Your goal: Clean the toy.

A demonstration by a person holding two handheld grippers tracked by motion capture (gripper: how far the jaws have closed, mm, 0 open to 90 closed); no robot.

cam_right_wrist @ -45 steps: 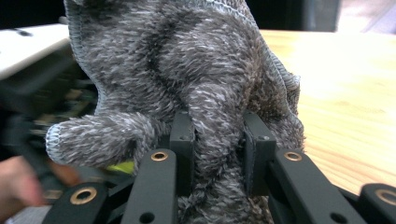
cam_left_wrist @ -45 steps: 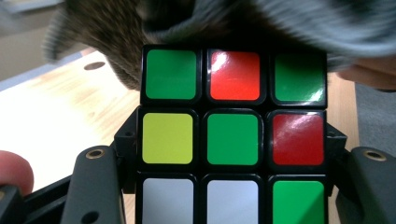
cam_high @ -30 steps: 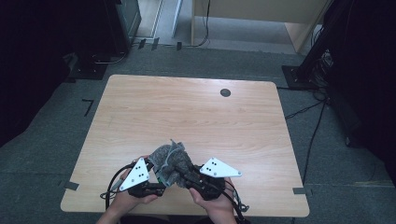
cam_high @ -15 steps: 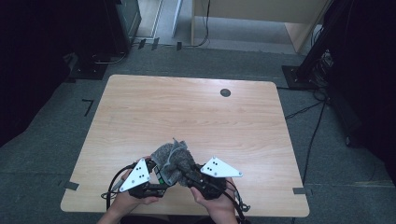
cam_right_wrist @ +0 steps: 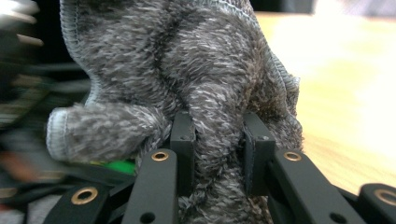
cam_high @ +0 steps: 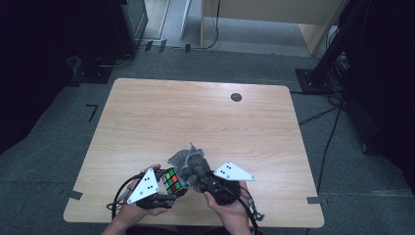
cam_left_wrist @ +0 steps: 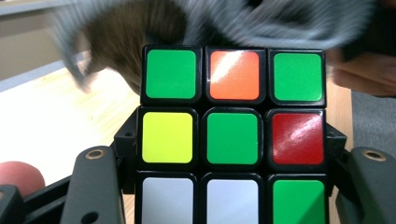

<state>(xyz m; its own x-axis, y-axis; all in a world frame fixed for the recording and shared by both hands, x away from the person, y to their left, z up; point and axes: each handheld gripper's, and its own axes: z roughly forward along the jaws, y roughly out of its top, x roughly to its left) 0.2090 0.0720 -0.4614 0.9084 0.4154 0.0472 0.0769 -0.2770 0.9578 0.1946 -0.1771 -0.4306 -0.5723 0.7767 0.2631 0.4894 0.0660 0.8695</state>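
Cube [cam_high: 171, 180]: clamped between your left gripper's [cam_high: 164, 188] jaws, near the table's [cam_high: 195, 117] front edge; green, orange, yellow, red and white stickers face its camera.
Cloth [cam_high: 190, 164]: grey and fluffy, bunched just beside the cube, draped against its far side.
Right gripper [cam_high: 203, 182]: your jaws pinch a thick fold of cloth, squeezed tight between the pads.
Left gripper: jaws pressed on the cube's two sides, firm hold.
Hands: your two come in low, close together at the table's near edge.
Table: pale wood, dark round grommet [cam_high: 236, 97] far back.
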